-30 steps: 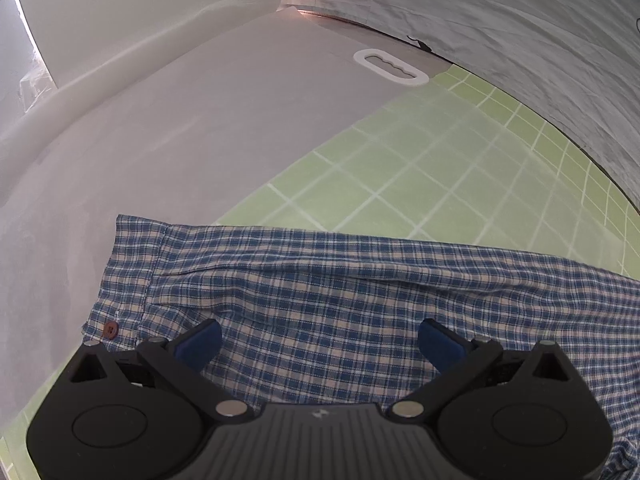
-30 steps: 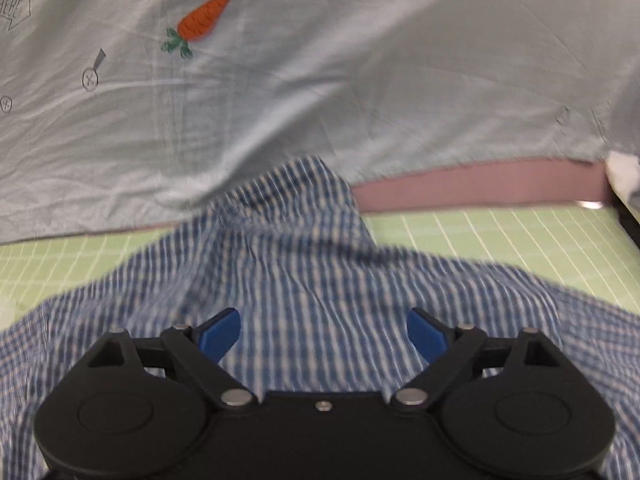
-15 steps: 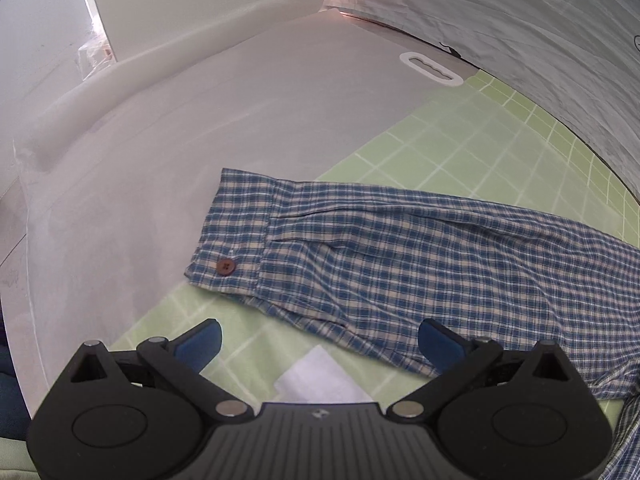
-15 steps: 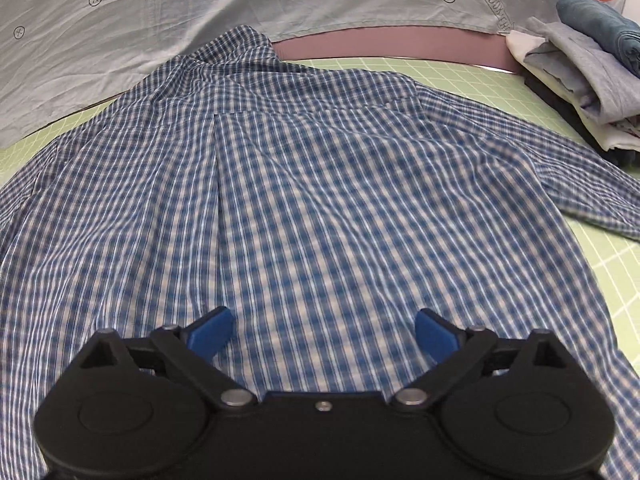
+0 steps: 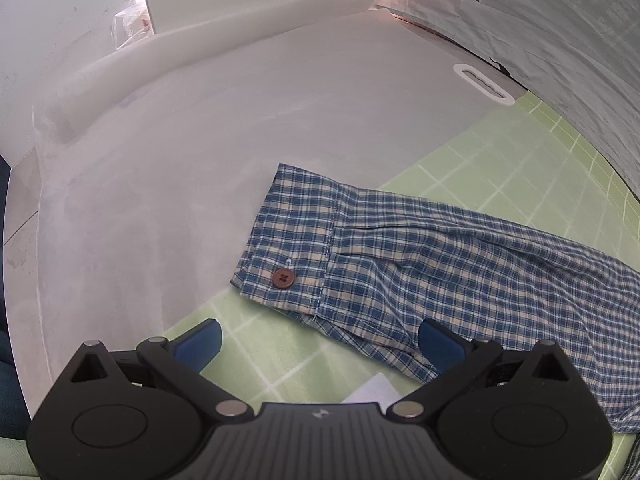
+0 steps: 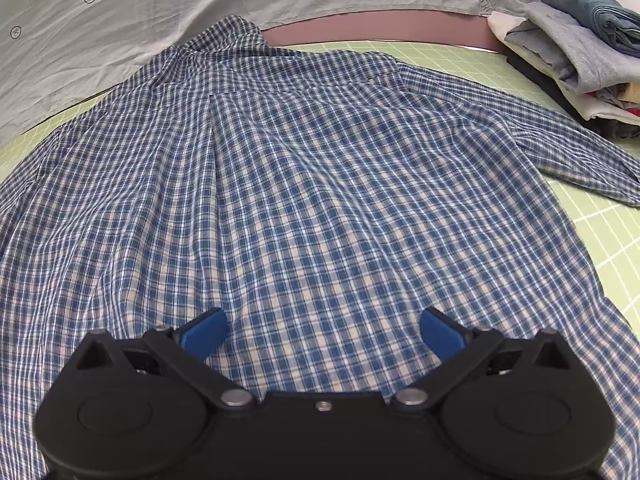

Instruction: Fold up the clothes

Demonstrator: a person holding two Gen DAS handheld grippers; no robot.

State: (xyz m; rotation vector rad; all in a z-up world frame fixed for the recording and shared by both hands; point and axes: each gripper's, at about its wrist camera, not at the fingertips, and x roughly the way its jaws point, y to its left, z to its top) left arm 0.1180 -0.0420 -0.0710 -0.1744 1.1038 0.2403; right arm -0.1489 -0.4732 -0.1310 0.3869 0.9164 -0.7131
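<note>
Tongs (image 5: pixel 320 346) have drawn back, exposing shirt cuff (image 5: pixel 286 246).

One checked shirt (image 6: pixel 320 184), spread out. One sleeve cuff (image 5: pixel 288 240) with one brown button (image 5: pixel 283 277). One green grid mat (image 5: pixel 480 176). One printed cloth (image 6: pixel 200 4). One stack of folded clothes (image 6: pixel 576 52), perhaps six or seven pieces, edges hard to separate. Two hand-held grippers: left hand-held gripper (image 5: pixel 318 346), right hand-held gripper (image 6: pixel 322 332).
</note>
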